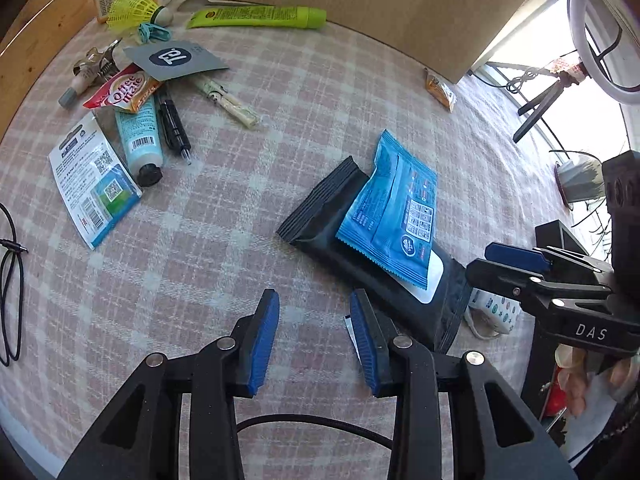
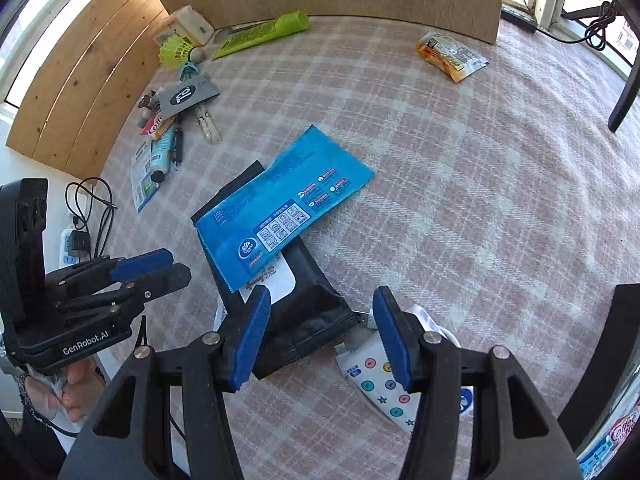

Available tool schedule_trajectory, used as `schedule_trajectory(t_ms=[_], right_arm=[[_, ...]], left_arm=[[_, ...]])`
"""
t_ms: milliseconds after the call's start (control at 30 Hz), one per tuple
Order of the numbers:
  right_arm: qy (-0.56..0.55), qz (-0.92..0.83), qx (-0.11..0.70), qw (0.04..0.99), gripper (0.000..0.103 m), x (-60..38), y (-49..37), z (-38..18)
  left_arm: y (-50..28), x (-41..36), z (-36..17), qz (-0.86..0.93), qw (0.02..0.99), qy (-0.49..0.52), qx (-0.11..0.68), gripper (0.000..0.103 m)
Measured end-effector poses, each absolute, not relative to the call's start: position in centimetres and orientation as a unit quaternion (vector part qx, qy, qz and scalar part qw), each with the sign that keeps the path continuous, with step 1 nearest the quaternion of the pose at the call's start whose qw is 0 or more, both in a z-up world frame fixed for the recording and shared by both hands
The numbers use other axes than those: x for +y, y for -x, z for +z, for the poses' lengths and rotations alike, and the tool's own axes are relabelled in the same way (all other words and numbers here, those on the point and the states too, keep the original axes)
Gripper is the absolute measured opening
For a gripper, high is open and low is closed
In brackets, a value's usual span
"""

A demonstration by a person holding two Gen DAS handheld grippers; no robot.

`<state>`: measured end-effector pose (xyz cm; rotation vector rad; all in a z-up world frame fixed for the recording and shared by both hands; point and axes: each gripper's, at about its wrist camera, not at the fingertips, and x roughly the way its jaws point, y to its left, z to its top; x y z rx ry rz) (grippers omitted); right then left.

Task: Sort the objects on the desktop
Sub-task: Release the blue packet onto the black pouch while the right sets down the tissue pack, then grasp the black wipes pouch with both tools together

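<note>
A blue wipes pack (image 1: 394,210) (image 2: 280,204) lies across a black wipes pack (image 1: 320,208) (image 2: 308,300) on the pink checked tablecloth (image 1: 240,220). My left gripper (image 1: 314,338) is open over bare cloth, just left of the black pack's near end. My right gripper (image 2: 320,334) is open, its fingers straddling the black pack's near corner; a white packet with coloured dots (image 2: 380,384) (image 1: 496,312) lies under its right finger. In the left wrist view the right gripper (image 1: 516,264) appears from the side at the right edge.
A pile at the far left holds a yellow shuttlecock (image 1: 136,8), green tube (image 1: 256,18), grey card (image 1: 176,58), Coffee-mate sachet (image 1: 124,92), blue tube (image 1: 140,136), black pen (image 1: 172,124) and white leaflet (image 1: 92,184). An orange snack packet (image 2: 448,56) lies far right. Black cable (image 1: 8,280) hangs left.
</note>
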<state>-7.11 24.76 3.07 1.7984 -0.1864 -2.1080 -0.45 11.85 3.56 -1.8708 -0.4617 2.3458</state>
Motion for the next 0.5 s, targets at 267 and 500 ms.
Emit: schedule_trajectory(t_ms=[267,500], right_arm=[[-0.649,-0.733,-0.053,0.196,0.051,22.8,7.7,1.8],[-0.651,-0.722,-0.114,0.207,0.051,22.0,9.7,1.7]], left_arm=[[0.4,13.8,3.1,0.771,0.065,0.618,-0.137,0.034],[2.0,13.7,2.9,0.780,0.055,0.607,-0.140,0.034]])
